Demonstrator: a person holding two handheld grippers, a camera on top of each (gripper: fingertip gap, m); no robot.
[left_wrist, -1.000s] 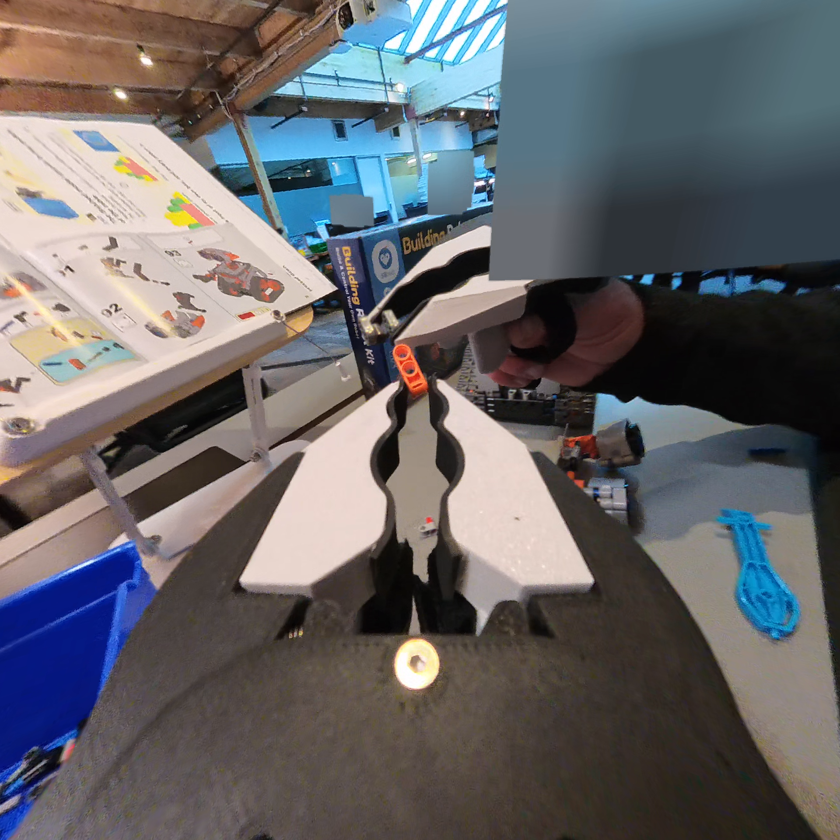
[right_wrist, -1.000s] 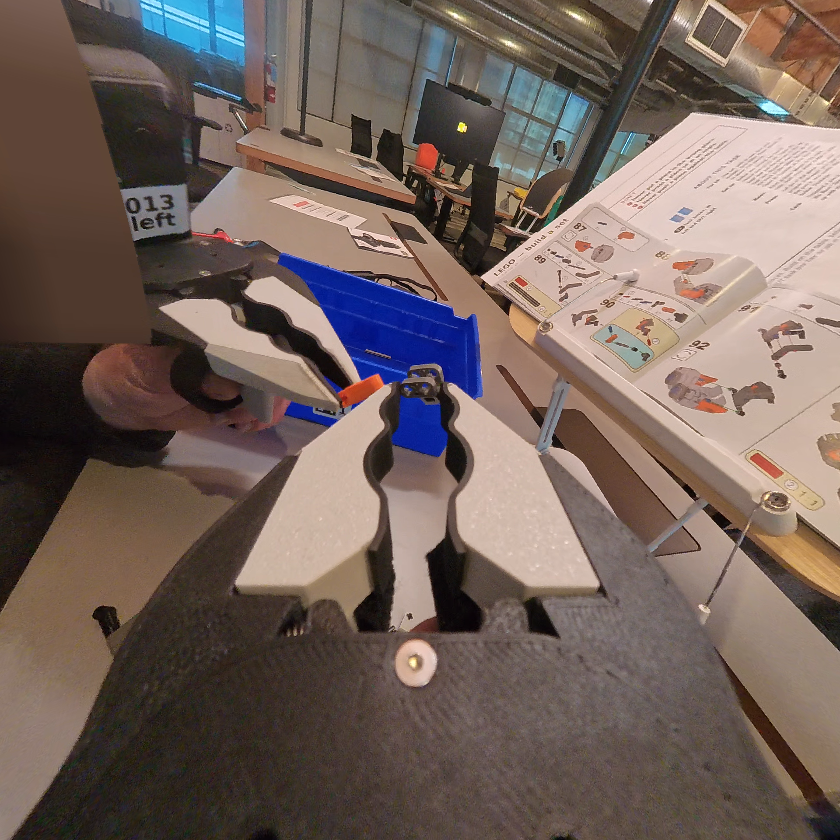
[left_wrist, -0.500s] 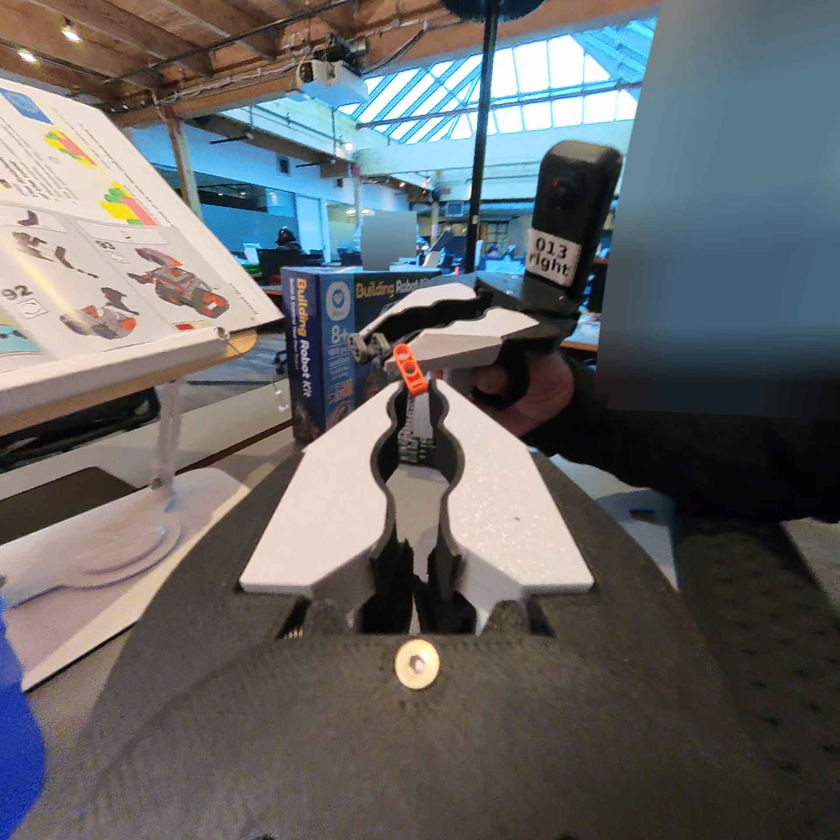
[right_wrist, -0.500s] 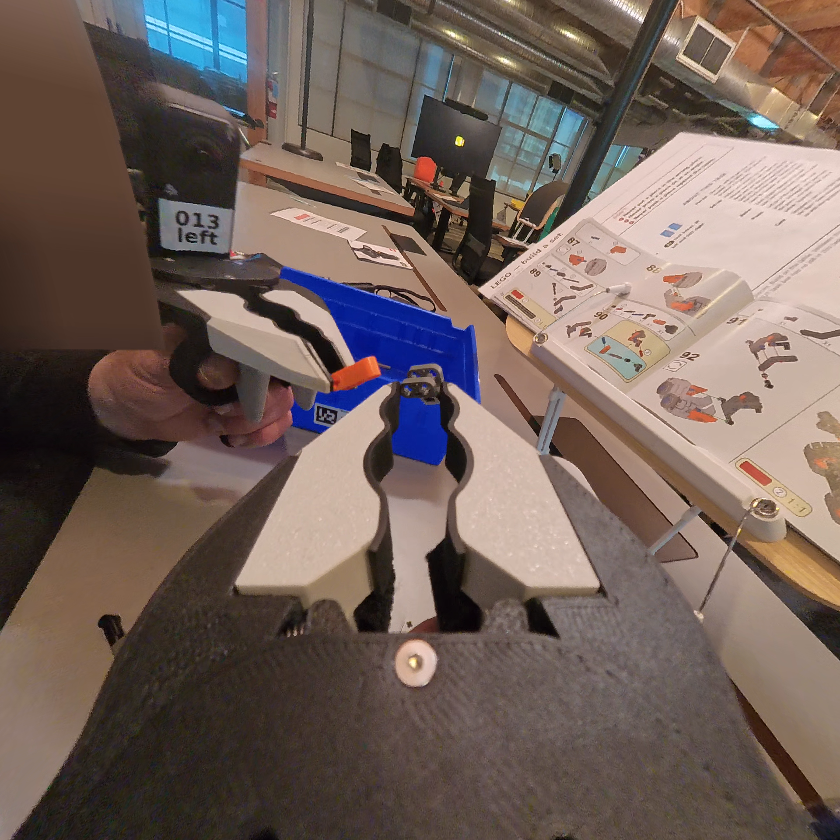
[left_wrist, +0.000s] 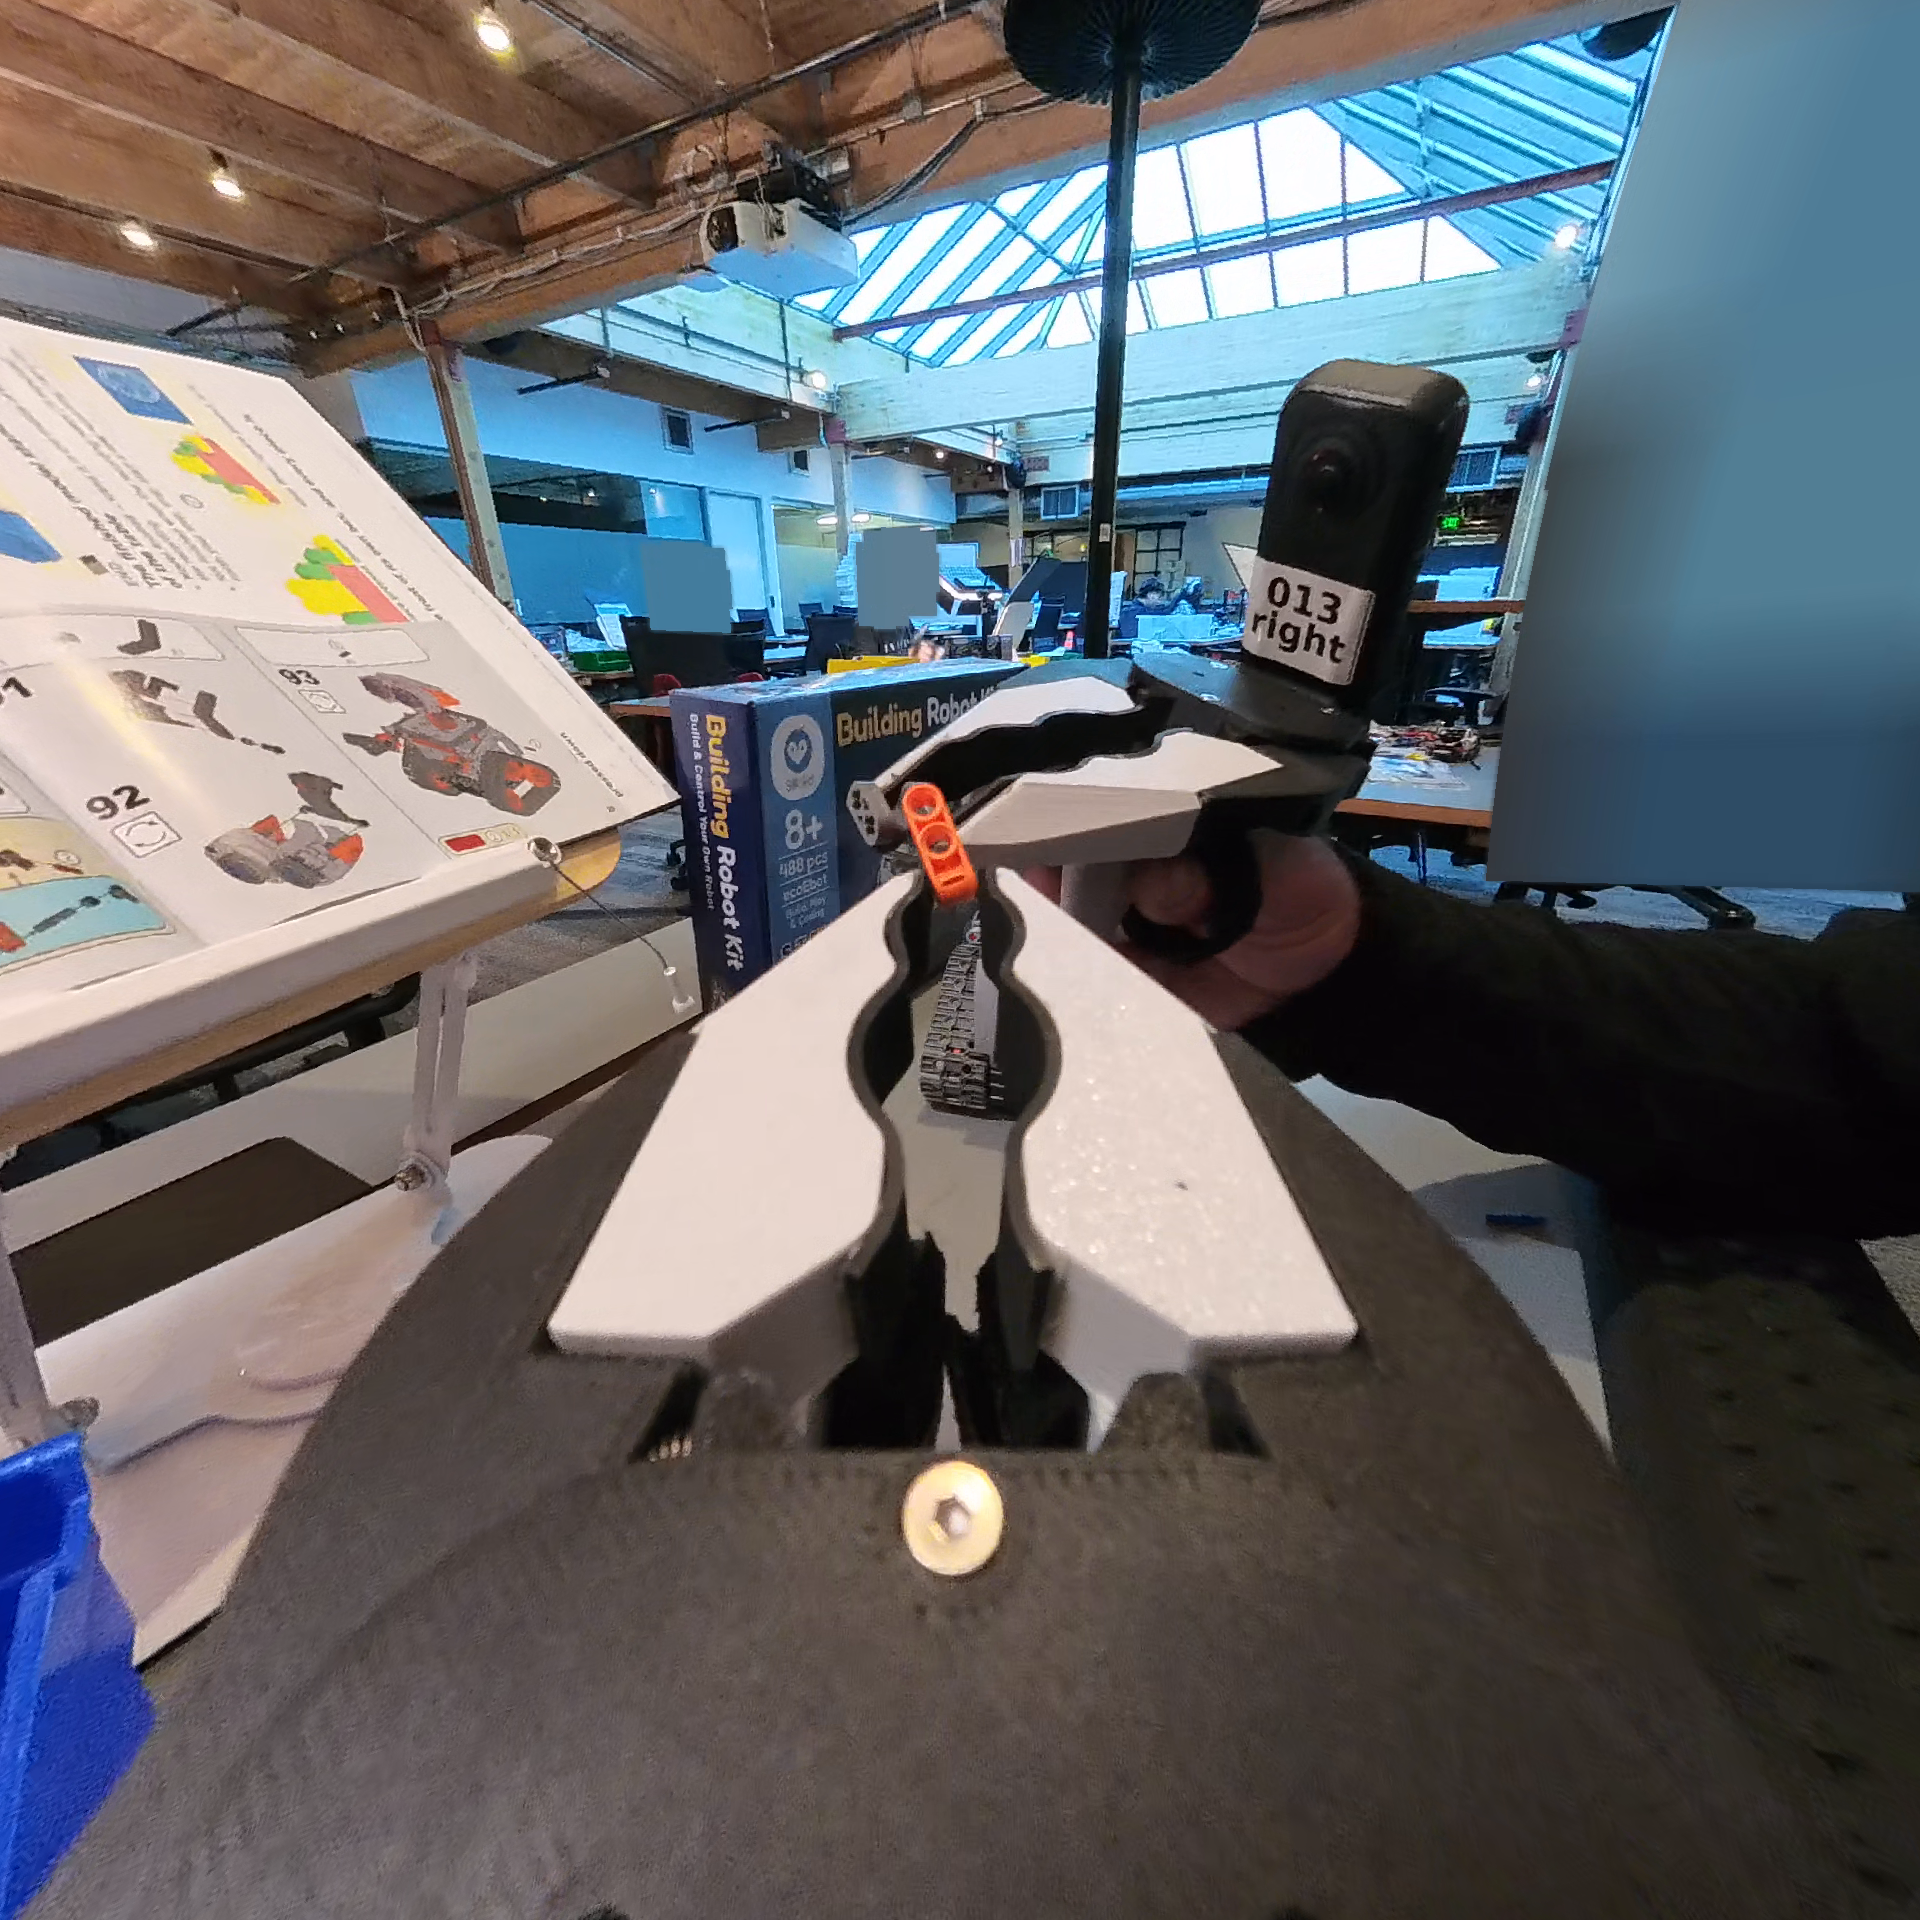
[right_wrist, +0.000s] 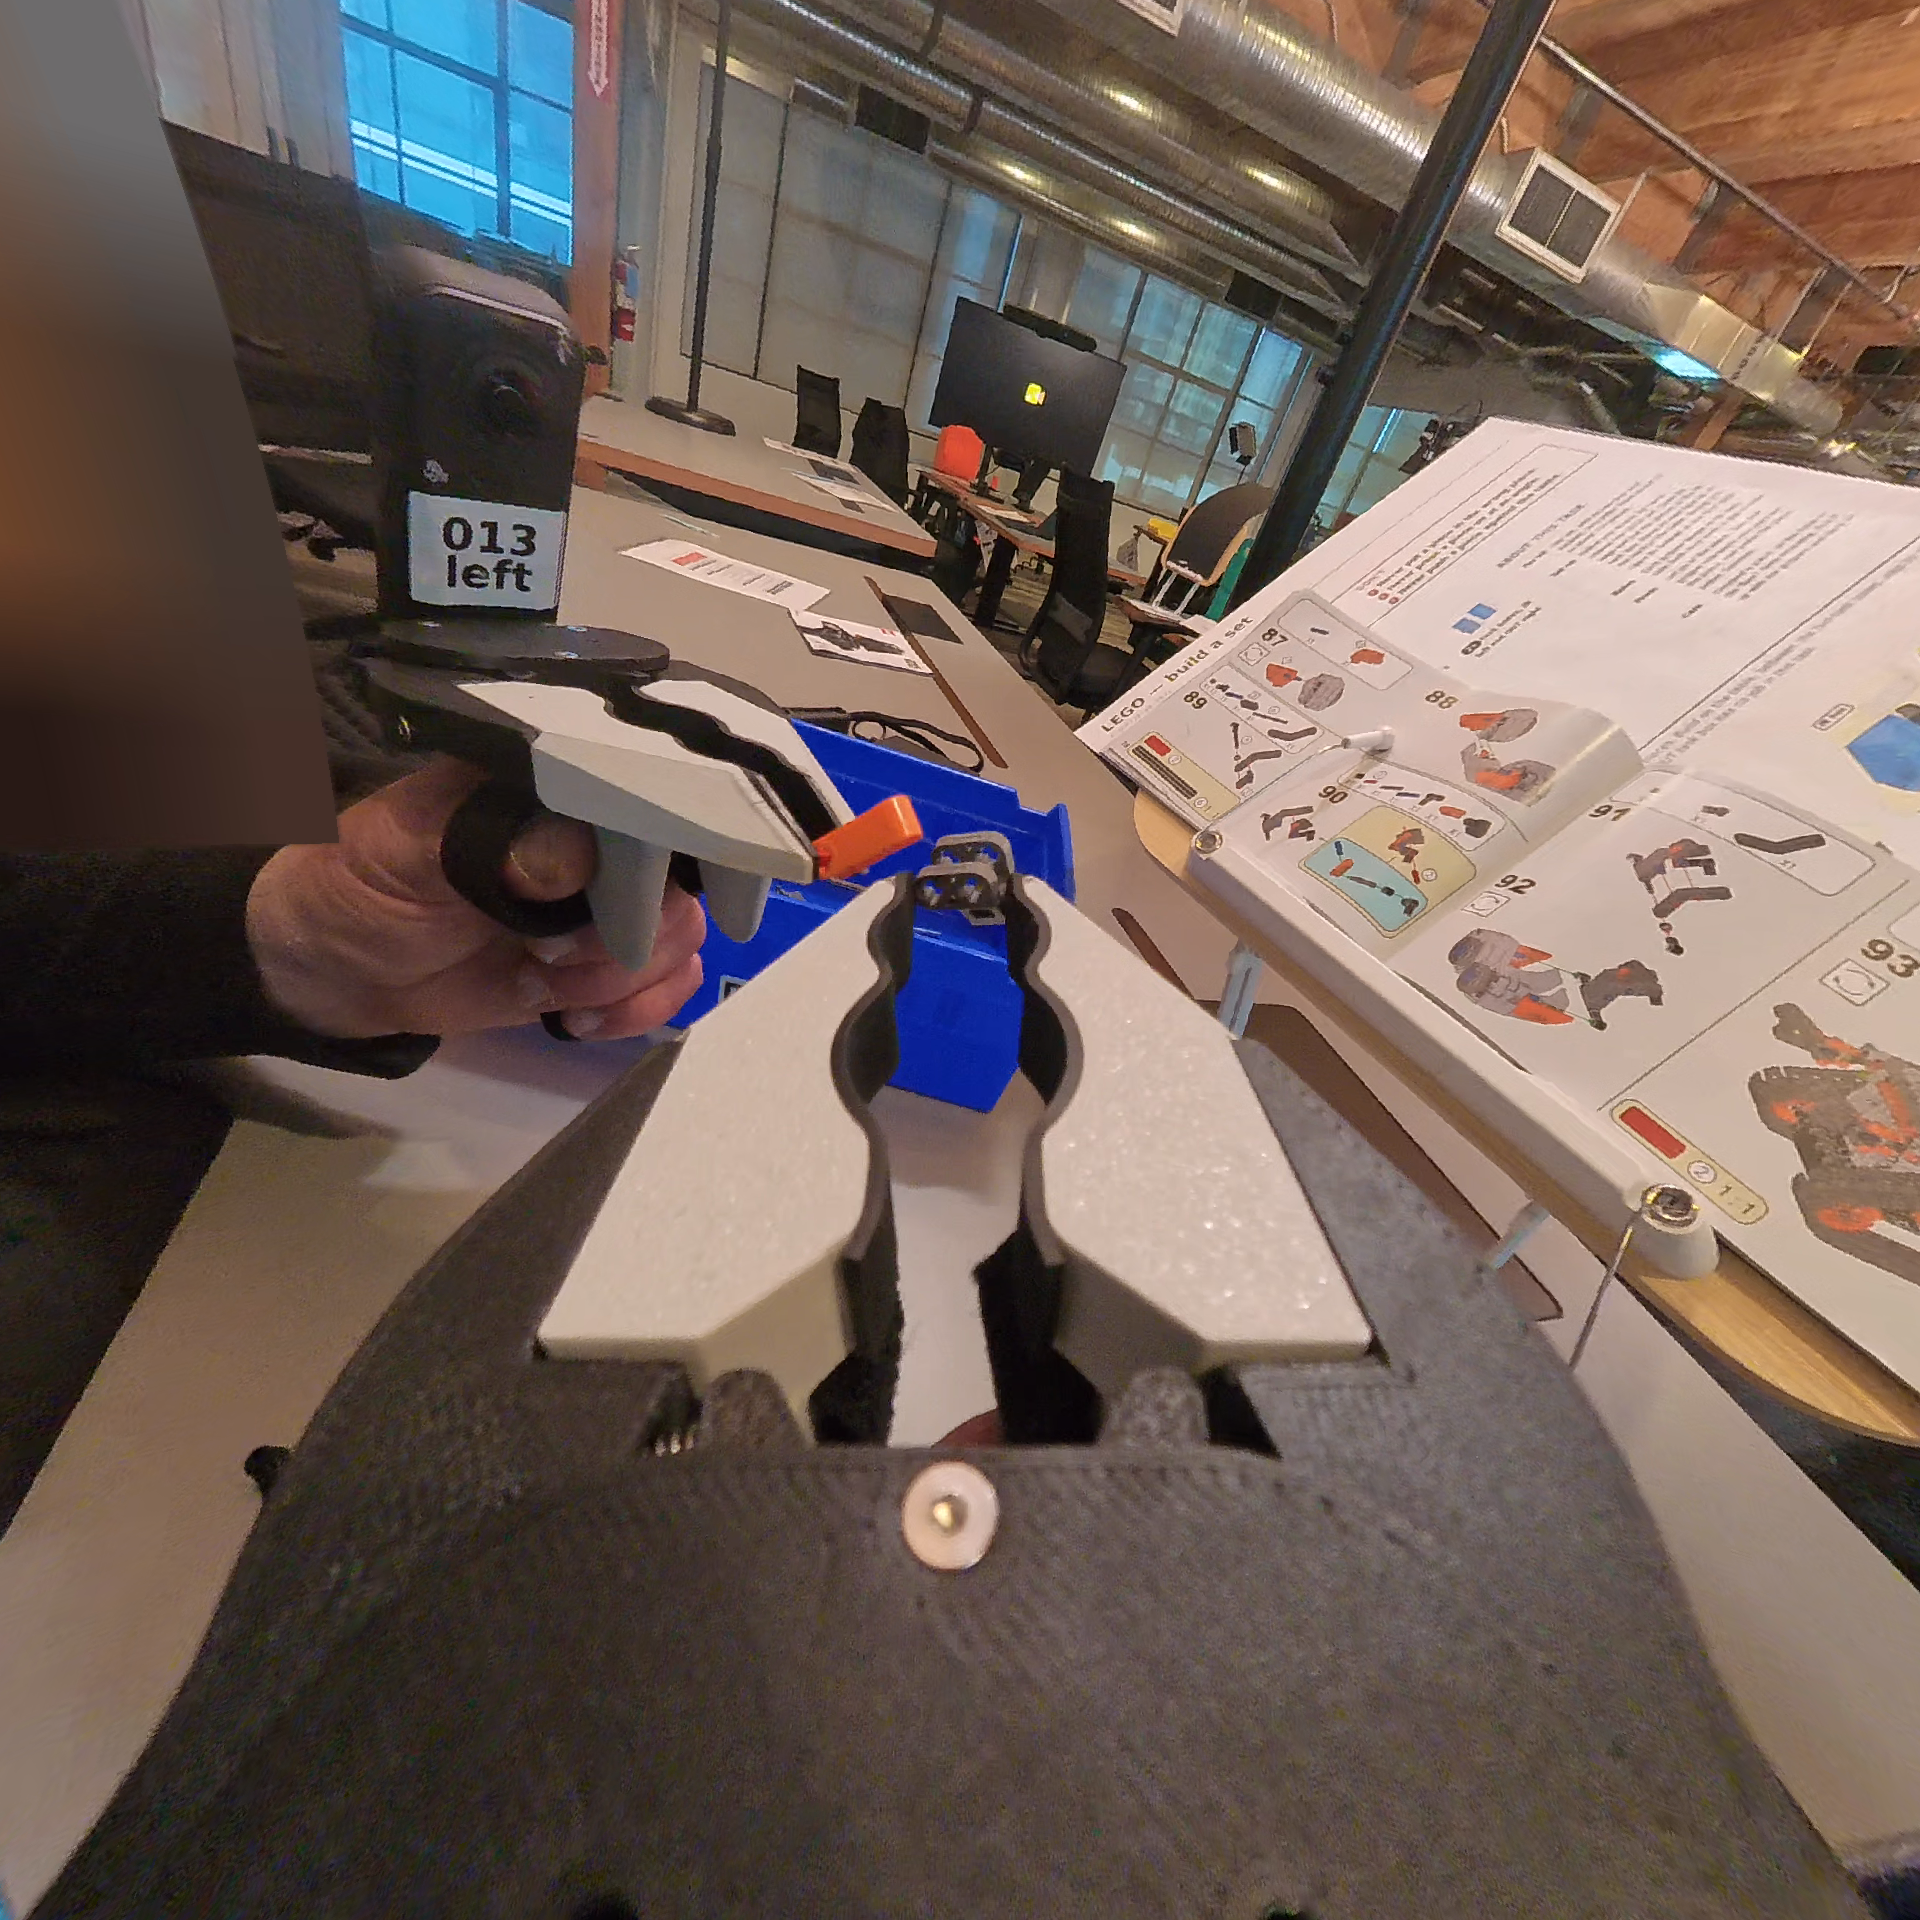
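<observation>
My left gripper (left_wrist: 951, 883) is shut on a small orange two-hole beam (left_wrist: 938, 840), which sticks up from its fingertips. It also shows in the right wrist view (right_wrist: 816, 847), held in a hand, with the orange beam (right_wrist: 868, 833) jutting out. My right gripper (right_wrist: 961, 888) is shut on a small dark grey connector piece (right_wrist: 966, 883) with several holes. In the left wrist view the right gripper (left_wrist: 894, 795) is just behind the orange beam, with the grey connector (left_wrist: 868, 808) at its tips. The two pieces are close together, a small gap apart, above the table.
An open instruction booklet on a tilted stand (left_wrist: 260, 748) (right_wrist: 1558, 883) stands beside the grippers. A blue bin (right_wrist: 935, 987) sits behind the fingertips. A blue kit box (left_wrist: 769, 831) stands on the table (right_wrist: 260, 1247). A black tracked piece (left_wrist: 961, 1039) lies below the left jaws.
Both grippers have lifted and tilted up while keeping hold of their pieces. The orange beam and the grey connector have stayed close together, the beam edging slightly nearer.
</observation>
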